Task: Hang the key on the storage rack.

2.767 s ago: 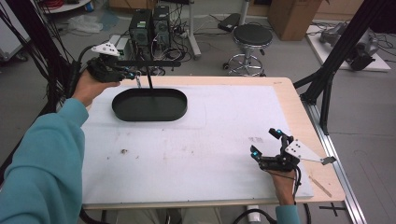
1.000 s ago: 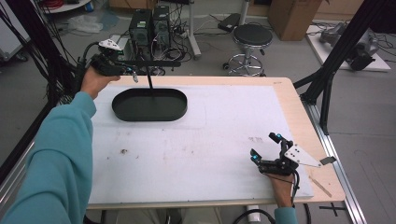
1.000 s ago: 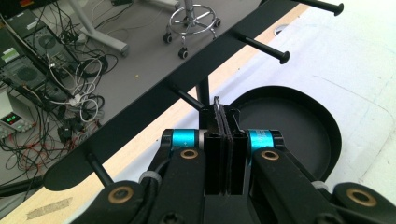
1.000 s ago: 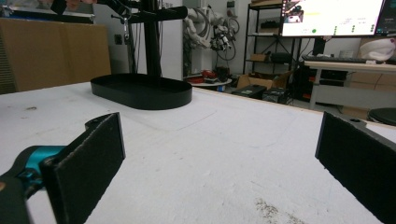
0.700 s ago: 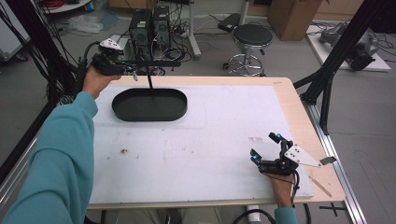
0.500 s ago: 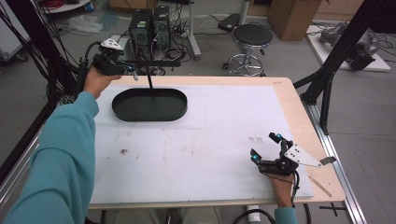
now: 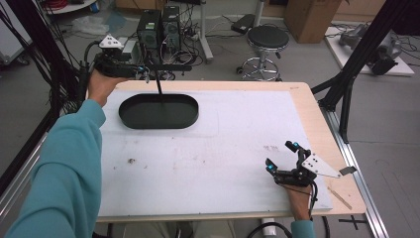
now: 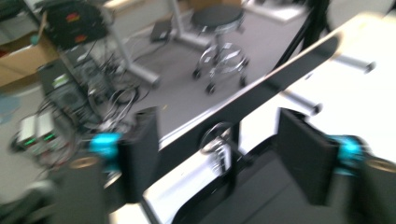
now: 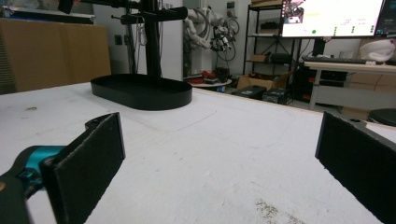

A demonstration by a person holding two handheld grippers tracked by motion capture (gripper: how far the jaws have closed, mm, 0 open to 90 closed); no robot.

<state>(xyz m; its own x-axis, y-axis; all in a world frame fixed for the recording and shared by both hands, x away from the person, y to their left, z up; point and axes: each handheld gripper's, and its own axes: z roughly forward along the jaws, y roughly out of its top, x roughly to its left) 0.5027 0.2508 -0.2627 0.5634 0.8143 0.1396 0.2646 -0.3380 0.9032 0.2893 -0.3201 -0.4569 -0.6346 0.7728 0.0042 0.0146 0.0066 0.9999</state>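
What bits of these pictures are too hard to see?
- Left gripper view: motion blur smears the small silver ring on the black stand's crossbar.
- High view: the left tongs blend into dark floor clutter.
- High view: the specks on the white table mat are too small.

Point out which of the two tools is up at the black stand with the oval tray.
The left tool, held at the black stand's crossbar above the black oval tray; the right tool sits near the table's front right, jaws open.

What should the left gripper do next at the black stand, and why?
Probably draw the left gripper back from the stand's crossbar. Its jaws have just been opening and now stand apart on either side of the bar, pressing nothing, above the oval tray. The right gripper rests open.
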